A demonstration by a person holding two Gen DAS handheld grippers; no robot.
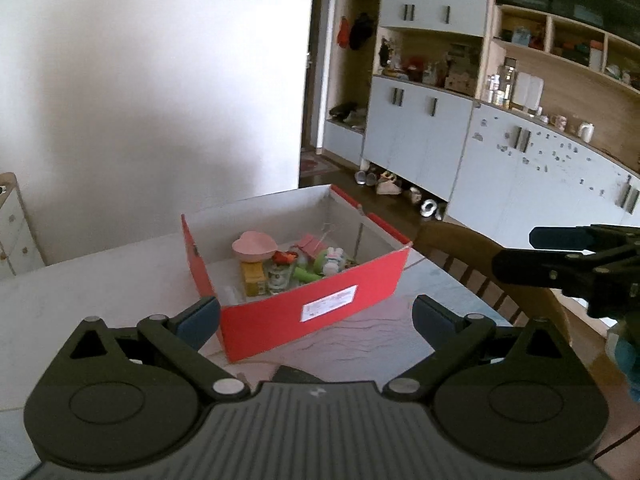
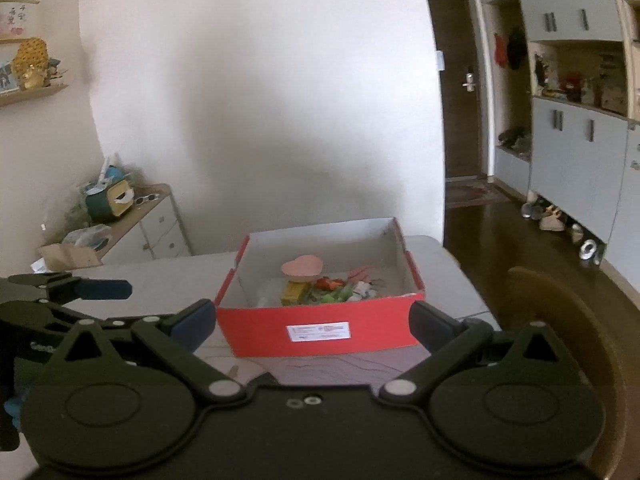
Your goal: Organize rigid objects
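White wall [image 2: 260,100] behind pale table [image 1: 80,280]. Wooden chair [image 1: 480,252] at table's right side. Dark wooden door [image 2: 460,92] with metal handle at room's far end; patterned mat [image 2: 472,192] on dark floor before it. Grey-blue cupboards [image 1: 424,136] along right wall, open shelves above crowded with bottles and jars. Shoes [image 1: 384,182] under cupboards. Low white drawer unit [image 2: 156,224] left of table, cluttered top. Gold ornament [image 2: 32,62] on wall shelf.

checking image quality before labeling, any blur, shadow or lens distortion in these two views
Left wrist view: fisheye bends the cabinets; red box fairly sharp. Right wrist view: softer, box contents blurred, broad shadow on the wall, door frame curved.
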